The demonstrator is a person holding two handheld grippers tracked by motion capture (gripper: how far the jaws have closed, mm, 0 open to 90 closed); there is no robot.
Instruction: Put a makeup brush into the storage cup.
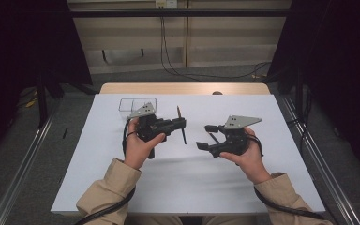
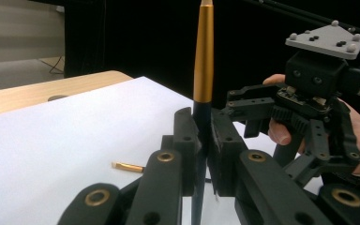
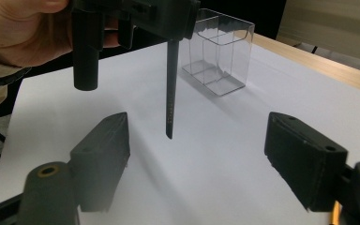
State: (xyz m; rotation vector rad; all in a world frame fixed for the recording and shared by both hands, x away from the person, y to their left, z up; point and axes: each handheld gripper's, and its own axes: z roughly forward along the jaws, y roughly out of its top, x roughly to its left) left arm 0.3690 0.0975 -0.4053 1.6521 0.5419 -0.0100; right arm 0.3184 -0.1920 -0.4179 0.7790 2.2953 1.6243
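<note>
A pen [image 2: 203,56] is being gripped upright by the left gripper [image 1: 180,124], above the table [image 1: 262,187]. The right gripper [image 3: 197,154] is being held wide, empty. Possibly its cap [image 2: 127,166] is lying detached; boxing [image 3: 218,51] is remaining.

White-topped table [image 1: 122,178], grey floor [image 1: 51,154], beige wall [image 1: 225,42], black curtains [image 1: 23,42]

wide jaws, hanging pen [image 3: 170,103], clear box [image 3: 218,51]
</note>
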